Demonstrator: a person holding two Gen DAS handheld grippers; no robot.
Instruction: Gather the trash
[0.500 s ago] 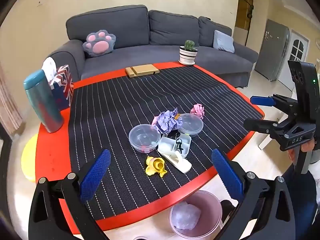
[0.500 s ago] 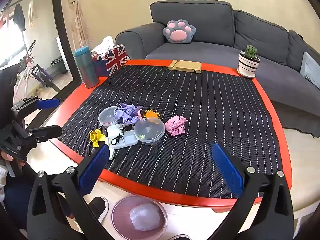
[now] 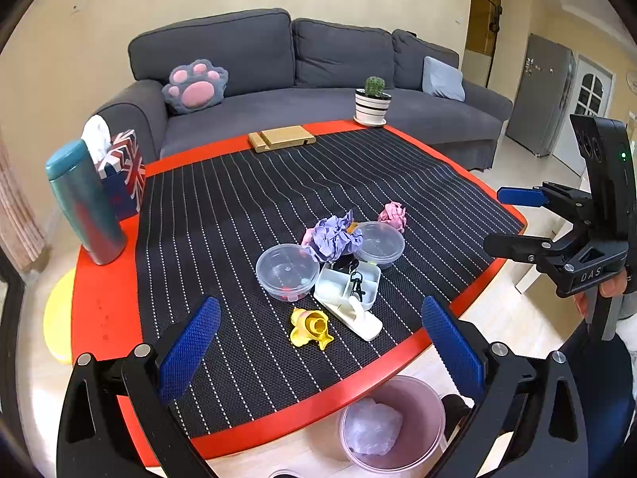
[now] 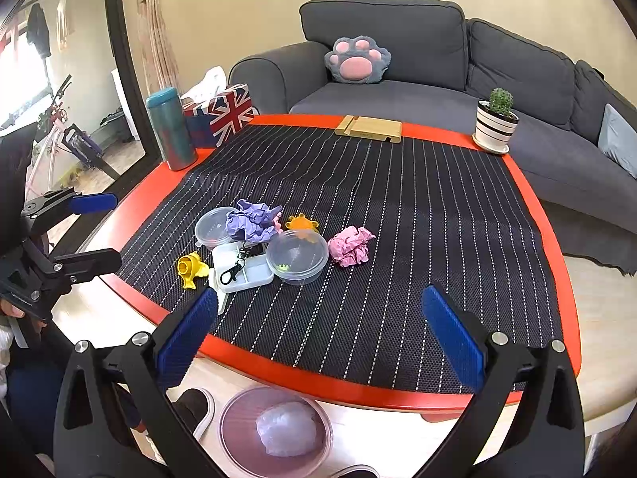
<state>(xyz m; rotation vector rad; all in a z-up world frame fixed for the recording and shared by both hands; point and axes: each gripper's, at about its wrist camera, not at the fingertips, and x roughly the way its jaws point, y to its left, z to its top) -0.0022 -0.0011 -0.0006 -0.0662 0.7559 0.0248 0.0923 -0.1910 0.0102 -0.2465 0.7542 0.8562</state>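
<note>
A red table [image 4: 159, 183] with a black striped mat [image 4: 398, 219] filled the middle of the frame. On the mat lay purple paper [image 4: 253, 221], pink paper [image 4: 350, 245], two clear tubs [image 4: 296, 257], a white tray [image 4: 249, 271] and a yellow toy [image 4: 191, 269]. At the bottom, a pink bin [image 4: 239, 438] stood on the floor [image 4: 605, 318].

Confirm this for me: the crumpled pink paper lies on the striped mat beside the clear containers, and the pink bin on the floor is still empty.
Not quite. The pink bin already holds a pale crumpled wad, as the right wrist view shows. The rest stands: the crumpled pink paper lies on the striped mat beside the clear containers.
</note>
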